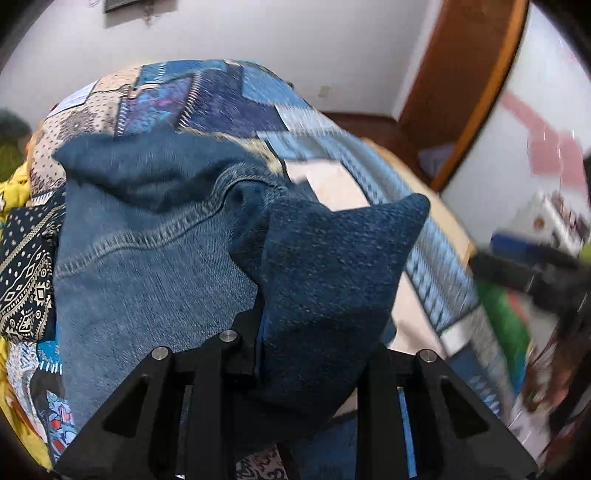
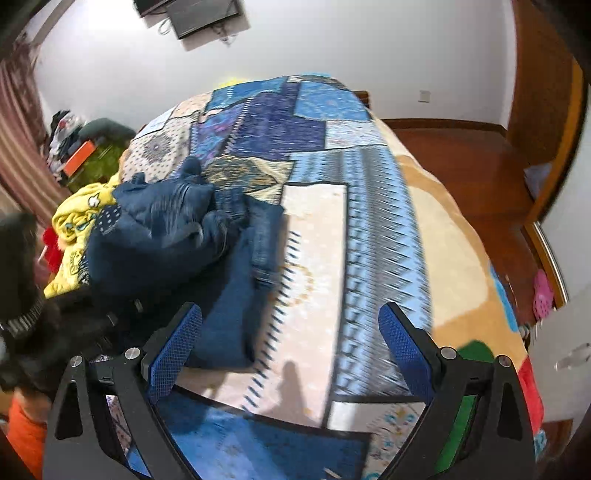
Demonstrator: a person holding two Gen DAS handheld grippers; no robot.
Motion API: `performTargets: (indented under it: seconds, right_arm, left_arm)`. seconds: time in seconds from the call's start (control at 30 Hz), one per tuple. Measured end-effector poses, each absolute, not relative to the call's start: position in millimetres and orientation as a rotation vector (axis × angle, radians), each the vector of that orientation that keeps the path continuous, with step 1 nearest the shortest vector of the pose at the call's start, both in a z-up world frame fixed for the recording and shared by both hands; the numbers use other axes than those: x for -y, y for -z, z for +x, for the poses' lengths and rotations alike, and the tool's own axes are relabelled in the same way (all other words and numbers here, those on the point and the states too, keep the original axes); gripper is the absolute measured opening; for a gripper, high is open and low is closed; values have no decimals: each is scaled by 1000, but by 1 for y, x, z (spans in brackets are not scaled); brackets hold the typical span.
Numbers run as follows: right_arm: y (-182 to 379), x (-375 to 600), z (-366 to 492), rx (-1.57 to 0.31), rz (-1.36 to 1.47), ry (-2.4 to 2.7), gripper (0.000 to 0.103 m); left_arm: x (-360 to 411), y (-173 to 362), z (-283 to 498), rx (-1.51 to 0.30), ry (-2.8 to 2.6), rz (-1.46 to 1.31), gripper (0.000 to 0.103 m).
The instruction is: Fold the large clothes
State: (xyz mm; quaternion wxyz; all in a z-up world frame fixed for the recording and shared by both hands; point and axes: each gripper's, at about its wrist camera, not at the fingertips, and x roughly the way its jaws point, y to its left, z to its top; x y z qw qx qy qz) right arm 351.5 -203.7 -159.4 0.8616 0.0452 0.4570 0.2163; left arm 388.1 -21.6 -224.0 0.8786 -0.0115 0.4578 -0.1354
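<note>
A pair of blue denim jeans (image 1: 147, 258) lies bunched on the patchwork bedspread (image 1: 229, 96). My left gripper (image 1: 310, 343) is shut on a dark fold of the denim, which sticks up between its black fingers and hides the pads. In the right wrist view the jeans (image 2: 177, 229) form a crumpled heap at the left of the bed, with one flat leg running toward the camera. My right gripper (image 2: 290, 314) hovers open above the bedspread (image 2: 317, 236), its blue pads (image 2: 173, 354) wide apart with nothing between them, just right of the flat leg.
A yellow printed garment (image 2: 77, 221) and a dark patterned cloth (image 1: 26, 280) lie left of the jeans. A dark sleeve (image 2: 26, 295) fills the left edge. Wooden floor (image 2: 461, 166) and a wooden door frame (image 2: 543, 110) lie right of the bed. A screen (image 2: 199, 14) hangs on the far wall.
</note>
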Motion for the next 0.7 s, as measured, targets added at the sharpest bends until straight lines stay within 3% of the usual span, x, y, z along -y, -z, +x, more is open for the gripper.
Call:
performTargets:
  seconds: [0.1,0.2,0.27,0.37,0.53,0.63,0.7]
  right_arm:
    - [161,212,348,-962,121,-447,96]
    - [158,214,344,-956,141,-452,96]
    - [153,215,338,-947,136,-458,96]
    - [145,213,333,-927,124,-470,96]
    - [131,203,326,-887,113,-506,96]
    - [124,188,325,-871,98,-542,96]
    - [123,175,327,-867,80,-563,96]
  left_arm:
    - [36,230,375,-934,288,94,26]
    - [36,231,369,-943,320,85,37]
    - [34,227,365,-953,354,54,54]
    - [34,216,352,-973,428,2,70]
    - [12,187,332,-914,393,-34,73]
    - [-23,169,323,-845,288,-58,90]
    - [-46,162,320,-794,210,-59,95]
